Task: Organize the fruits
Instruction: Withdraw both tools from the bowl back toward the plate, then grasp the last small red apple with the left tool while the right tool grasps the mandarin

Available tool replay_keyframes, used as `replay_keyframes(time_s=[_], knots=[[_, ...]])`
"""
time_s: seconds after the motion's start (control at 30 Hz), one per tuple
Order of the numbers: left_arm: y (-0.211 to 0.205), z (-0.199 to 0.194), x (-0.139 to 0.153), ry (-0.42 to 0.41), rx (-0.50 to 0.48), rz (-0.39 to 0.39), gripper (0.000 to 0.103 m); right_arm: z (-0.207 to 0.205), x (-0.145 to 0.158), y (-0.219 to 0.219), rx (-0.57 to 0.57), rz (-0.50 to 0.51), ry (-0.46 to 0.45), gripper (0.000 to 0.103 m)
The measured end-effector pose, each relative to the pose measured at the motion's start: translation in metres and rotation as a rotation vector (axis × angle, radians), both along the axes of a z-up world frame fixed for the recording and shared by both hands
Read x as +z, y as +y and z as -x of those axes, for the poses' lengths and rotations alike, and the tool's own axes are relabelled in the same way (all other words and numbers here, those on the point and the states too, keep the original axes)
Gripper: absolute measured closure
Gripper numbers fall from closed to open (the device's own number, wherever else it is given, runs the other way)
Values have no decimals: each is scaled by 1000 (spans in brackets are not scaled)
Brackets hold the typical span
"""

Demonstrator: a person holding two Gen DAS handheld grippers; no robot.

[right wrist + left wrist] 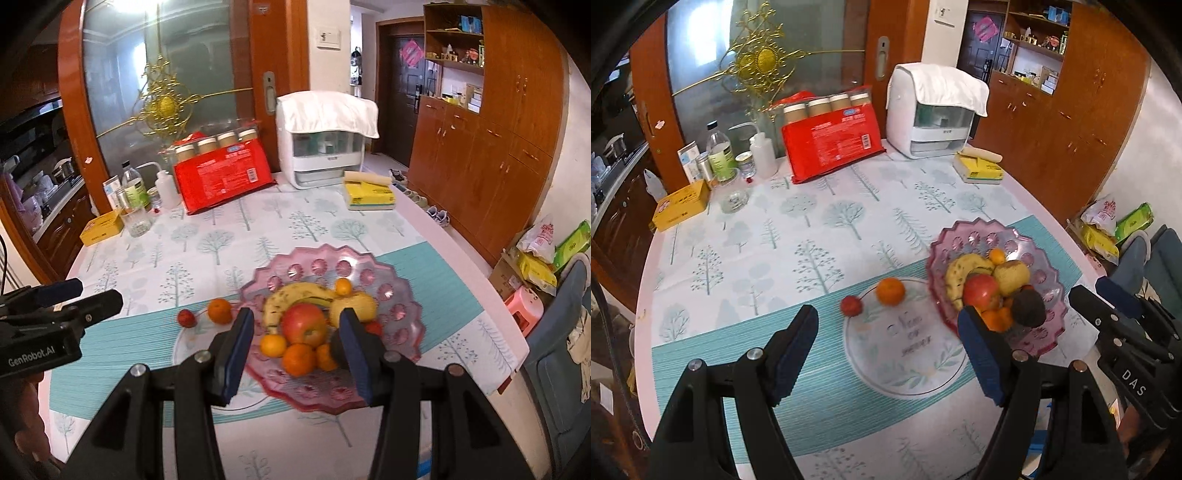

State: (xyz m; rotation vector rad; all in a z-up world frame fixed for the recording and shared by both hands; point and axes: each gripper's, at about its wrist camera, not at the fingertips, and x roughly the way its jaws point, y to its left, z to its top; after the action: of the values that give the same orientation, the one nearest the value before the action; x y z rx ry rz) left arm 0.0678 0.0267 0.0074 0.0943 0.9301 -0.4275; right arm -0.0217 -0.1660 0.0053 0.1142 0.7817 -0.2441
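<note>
On table w/ tree-print cloth, pink fruit bowl (397, 295) is the landmark: banana (295, 295), red apple (304, 323), yellow pear (356, 304), sev. oranges inside. Just left of bowl, on round placemat (905, 354): one orange (890, 291) & small red fruit (851, 305), both outside bowl. Left gripper (888, 354) open, nothing betw. fingers, above placemat. Right gripper (291, 352) open narrower, empty, hovering over bowl's near rim. Only right view shows front oranges clearly, plus pink stool (524, 308) on floor right of bowl. Only left view shows dark fruit (1028, 308) unblocked.
</note>
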Motion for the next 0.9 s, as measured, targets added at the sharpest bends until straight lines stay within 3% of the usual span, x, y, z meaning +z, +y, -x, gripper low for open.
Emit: replay_keyframes(time_s=[0.4,0.7,0.8,0.9], knots=[[60,-6,14,-69,20,-49,26,-9,-1,59,48,5,-10,54],[90,-38,22,-103,33,-112,26,-32,-13,81,90,-9,35,54],[92,-53,16,-102,31,-109,17,-49,-17,79,119,-64,73,54],[87,-69,-1,-89,17,-106,17,-71,-24,73,168,-116,126,54]])
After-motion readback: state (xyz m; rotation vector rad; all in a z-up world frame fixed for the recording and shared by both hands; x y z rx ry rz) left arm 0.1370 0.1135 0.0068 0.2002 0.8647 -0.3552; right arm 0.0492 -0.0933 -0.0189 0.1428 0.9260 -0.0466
